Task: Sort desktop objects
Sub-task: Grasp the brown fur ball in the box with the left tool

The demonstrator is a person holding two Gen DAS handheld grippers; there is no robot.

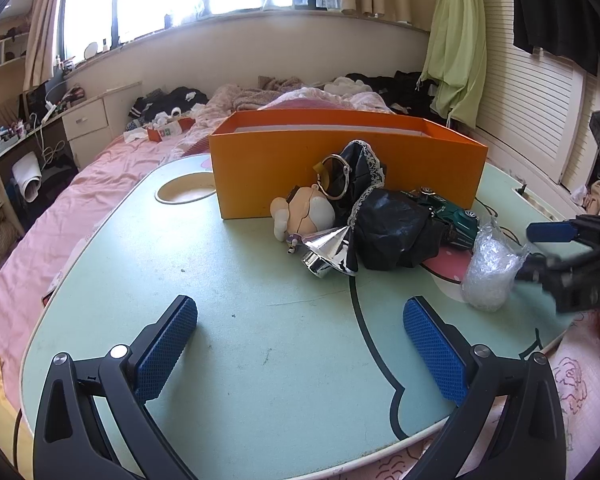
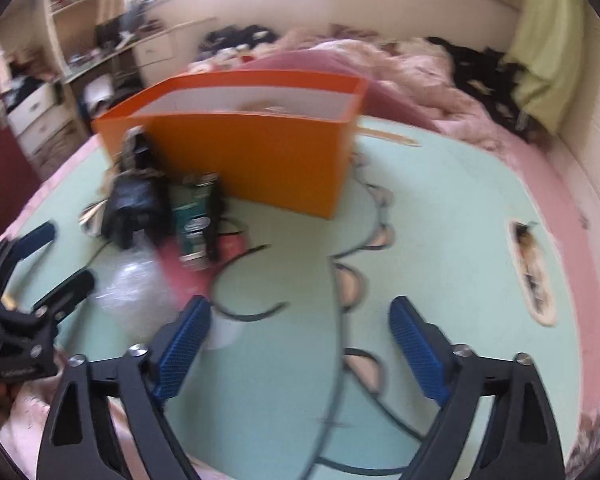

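My left gripper (image 1: 300, 344) hung spread over bare green table (image 1: 240, 320), my right gripper (image 2: 300, 344) spread too, nothing between its pads, plastic wrap bundle (image 1: 490, 268) upright beside it, toy car (image 1: 452, 216) lying lengthwise along the orange box (image 1: 340, 160), doll (image 1: 304, 212) on its side.

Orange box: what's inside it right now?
The orange box shows only pale inner walls; the right wrist view hints at something light near the far wall, too blurred to identify. Its floor is hidden behind the front wall.
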